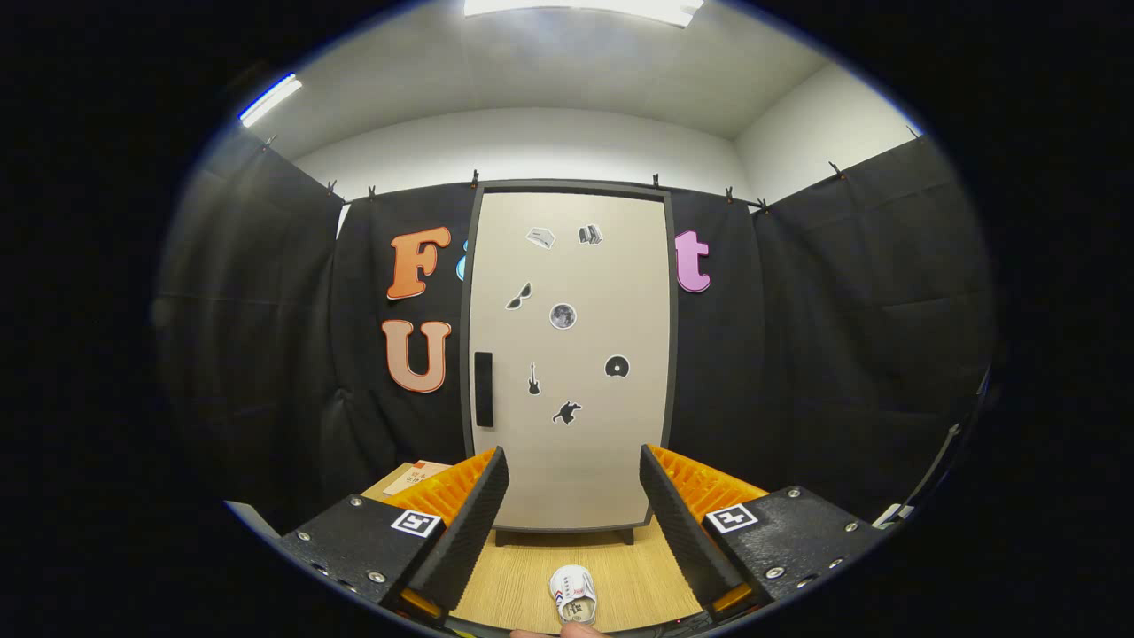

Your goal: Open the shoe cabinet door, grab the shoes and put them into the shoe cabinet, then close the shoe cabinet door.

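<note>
While shoe cabinet door (571, 354) stands closed mid-frame, tongs (574, 509) gape empty; black handle (484, 389) lies ahead, left of centre; shoe (573, 594) on worktop (523, 576), lower centre, between fingers.

The cabinet (571, 354) stands upright against the booth wall, its door (576, 292) flush shut, blocking the way inside. The handle (483, 389) on the door's left side is unobstructed. Bare wooden floor (523, 567) lies before the cabinet, with one shoe (573, 594) on it between the spread fingers of the gripper (574, 514). A cardboard box (409, 478) sits left of the cabinet's base.
</note>
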Available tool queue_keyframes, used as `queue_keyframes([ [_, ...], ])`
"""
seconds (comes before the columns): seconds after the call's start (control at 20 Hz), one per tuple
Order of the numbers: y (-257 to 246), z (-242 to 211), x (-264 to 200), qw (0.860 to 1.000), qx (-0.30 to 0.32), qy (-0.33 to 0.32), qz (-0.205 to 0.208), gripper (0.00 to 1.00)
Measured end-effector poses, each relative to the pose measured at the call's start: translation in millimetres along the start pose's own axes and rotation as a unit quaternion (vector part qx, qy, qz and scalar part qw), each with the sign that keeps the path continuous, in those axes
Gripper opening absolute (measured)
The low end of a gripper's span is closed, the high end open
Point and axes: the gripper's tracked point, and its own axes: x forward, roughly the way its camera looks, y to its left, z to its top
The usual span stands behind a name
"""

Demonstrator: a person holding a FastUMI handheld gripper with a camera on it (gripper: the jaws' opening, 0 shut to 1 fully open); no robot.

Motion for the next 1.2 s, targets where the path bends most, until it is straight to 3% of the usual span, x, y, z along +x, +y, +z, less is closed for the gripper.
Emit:
queue_keyframes([
  [0.6,20,1,20,1.0,0.001,-0.006,-0.005,0.93],
  [1.2,81,-9,71,1.0,-0.015,-0.001,0.008,0.93],
])
